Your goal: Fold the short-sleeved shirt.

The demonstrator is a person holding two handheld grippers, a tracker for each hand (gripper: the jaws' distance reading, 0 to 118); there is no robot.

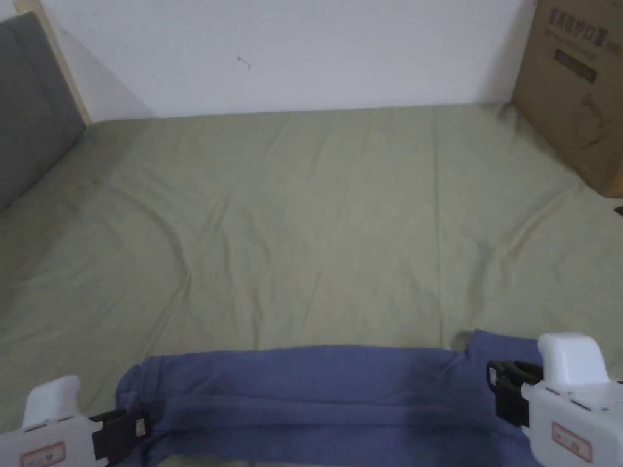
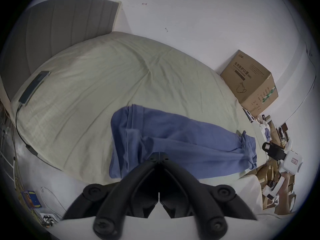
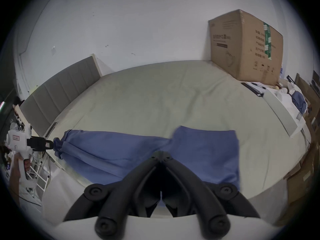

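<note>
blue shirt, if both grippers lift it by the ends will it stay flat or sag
Likely sags: the blue shirt is thin cloth, creased between the left gripper and right gripper. Probably light. Its loose folded layers may slip apart.

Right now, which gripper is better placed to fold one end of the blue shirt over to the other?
Either, but I lean left. The left gripper pinches the bunched end of the blue shirt; the right gripper holds the wider, flatter end, a steadier anchor.

You've got a soft matt blue cloth shirt on a wrinkly pale green cotton-looking bedsheet, plus a plain brown cardboard box.
</note>
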